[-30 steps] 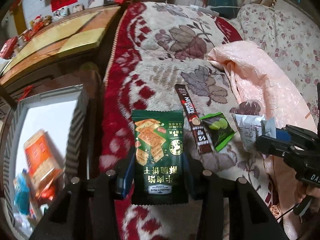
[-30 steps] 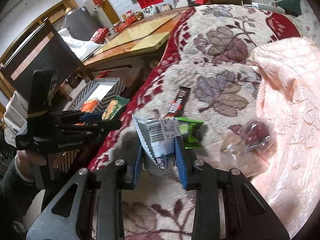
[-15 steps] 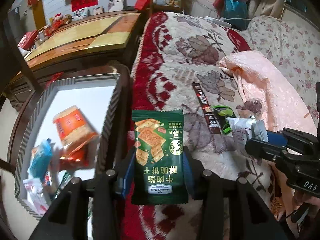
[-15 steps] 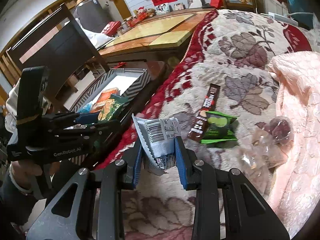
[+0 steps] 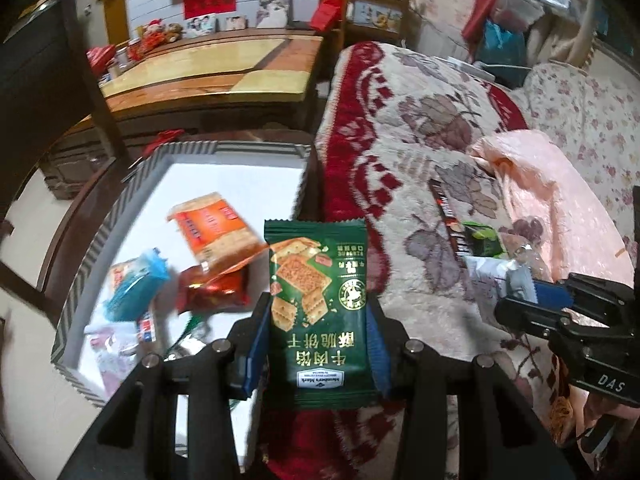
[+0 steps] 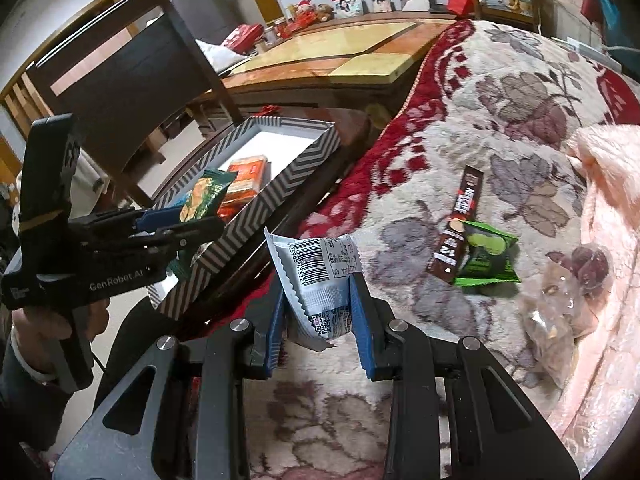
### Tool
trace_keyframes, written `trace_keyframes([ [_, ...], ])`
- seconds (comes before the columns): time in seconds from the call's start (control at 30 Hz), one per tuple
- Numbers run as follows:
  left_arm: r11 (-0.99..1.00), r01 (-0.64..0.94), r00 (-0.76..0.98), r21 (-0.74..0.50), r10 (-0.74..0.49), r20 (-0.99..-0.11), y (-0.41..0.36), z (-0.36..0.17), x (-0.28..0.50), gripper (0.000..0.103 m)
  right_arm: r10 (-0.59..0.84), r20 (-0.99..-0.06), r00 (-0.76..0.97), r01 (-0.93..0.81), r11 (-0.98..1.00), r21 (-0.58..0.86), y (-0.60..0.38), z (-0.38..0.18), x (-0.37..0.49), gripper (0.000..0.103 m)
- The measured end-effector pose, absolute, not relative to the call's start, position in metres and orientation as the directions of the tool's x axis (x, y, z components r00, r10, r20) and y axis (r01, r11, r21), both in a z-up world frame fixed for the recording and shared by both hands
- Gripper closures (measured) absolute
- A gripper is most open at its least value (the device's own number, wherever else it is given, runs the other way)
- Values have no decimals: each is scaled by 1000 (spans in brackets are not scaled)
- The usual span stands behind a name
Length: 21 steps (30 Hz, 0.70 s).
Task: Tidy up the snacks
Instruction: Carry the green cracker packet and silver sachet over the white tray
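Left gripper clamps a dark green cracker packet between its blue pads, packet upright, held over the near right edge of the striped box. Seen from the right wrist, the same packet sits above the box's near wall.

Right gripper is clenched on a pale blue-white sachet, barcode side facing the camera, over the red border of the floral blanket, just right of the box.

Box contents, left wrist view: orange packet, red packet touching it on the near side, blue packet to the left, some pale wrappers at the near left corner, blurred.

On the blanket, right of the grippers: brown coffee stick, light green packet touching its right side, clear bag of nuts and dates further right against the pink quilt.

A hand grips the left gripper's handle. Wooden table stands on the far side of the box.
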<state>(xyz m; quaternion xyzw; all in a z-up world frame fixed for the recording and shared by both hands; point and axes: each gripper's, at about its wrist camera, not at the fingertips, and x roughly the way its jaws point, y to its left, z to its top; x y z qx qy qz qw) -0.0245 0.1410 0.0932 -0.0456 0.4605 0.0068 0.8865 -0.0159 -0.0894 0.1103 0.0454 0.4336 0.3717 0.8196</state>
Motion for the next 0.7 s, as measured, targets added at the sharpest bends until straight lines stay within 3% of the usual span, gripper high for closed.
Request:
trace_keyframes([
  [0.7,969,-223,553,-110,33,-832,221,79,-35,57,659,-694,290,-681,652,335,-16,129,-13,73],
])
